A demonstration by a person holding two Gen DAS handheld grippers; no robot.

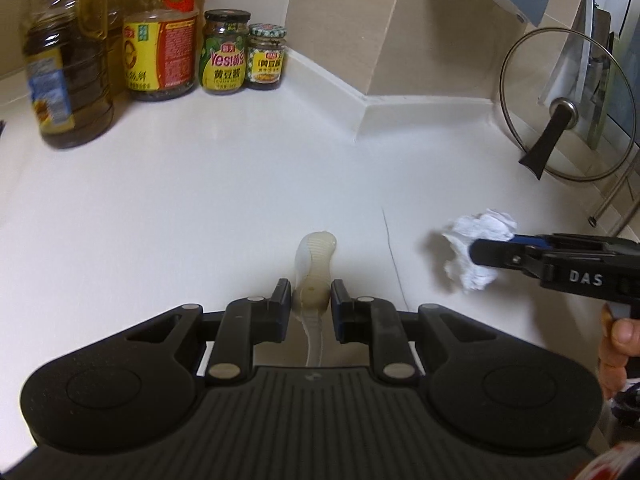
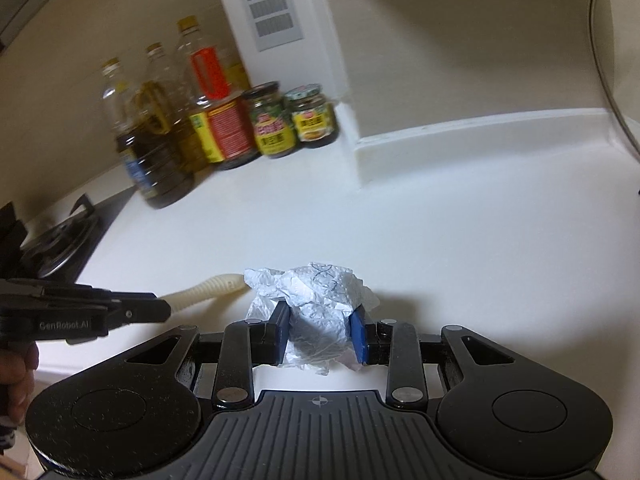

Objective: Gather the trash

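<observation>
1. While both black plastic claws are hanging over the glossy white counter [image 1: 200,184], each is gripping a piece of trash between its pads.
2. Nearest in the left wrist view, the left claw [image 1: 311,296] is pinching a pale, translucent ribbed tube [image 1: 314,264]; its jaws are standing almost shut on the tube's flattened middle, with the rounded ribbed end curving out ahead of the fingertips and a thin tail trailing back toward the grooved grey palm plate.
3. Nearest in the right wrist view, the right claw [image 2: 320,332] is clamping a crumpled white tissue [image 2: 316,300]; its blue pads are pressing into the soft wad from both sides, and creased, puffy folds are bulging above and below the fingers.
4. From the left wrist view, the tissue [image 1: 476,248] is showing at the right, pinched at the tip of the right claw [image 1: 492,250], with part of a hand [image 1: 618,344] wrapping the handle.
5. From the right wrist view, the tube [image 2: 208,286] is reaching out from the left claw [image 2: 160,308] toward the tissue, its end just beside the wad; whether they are touching I cannot tell.
6. Farther off, a round glass lid [image 1: 568,104] with a black handle is leaning upright in a wire rack at the right.
7. At the back, two small labelled glass jars [image 1: 244,54] and tall clear plastic oil bottles [image 1: 68,72] are standing together against the beige tiled wall.
8. At the far left of the right wrist view, a dark metal stove burner [image 2: 60,240] is sitting beside the counter.
</observation>
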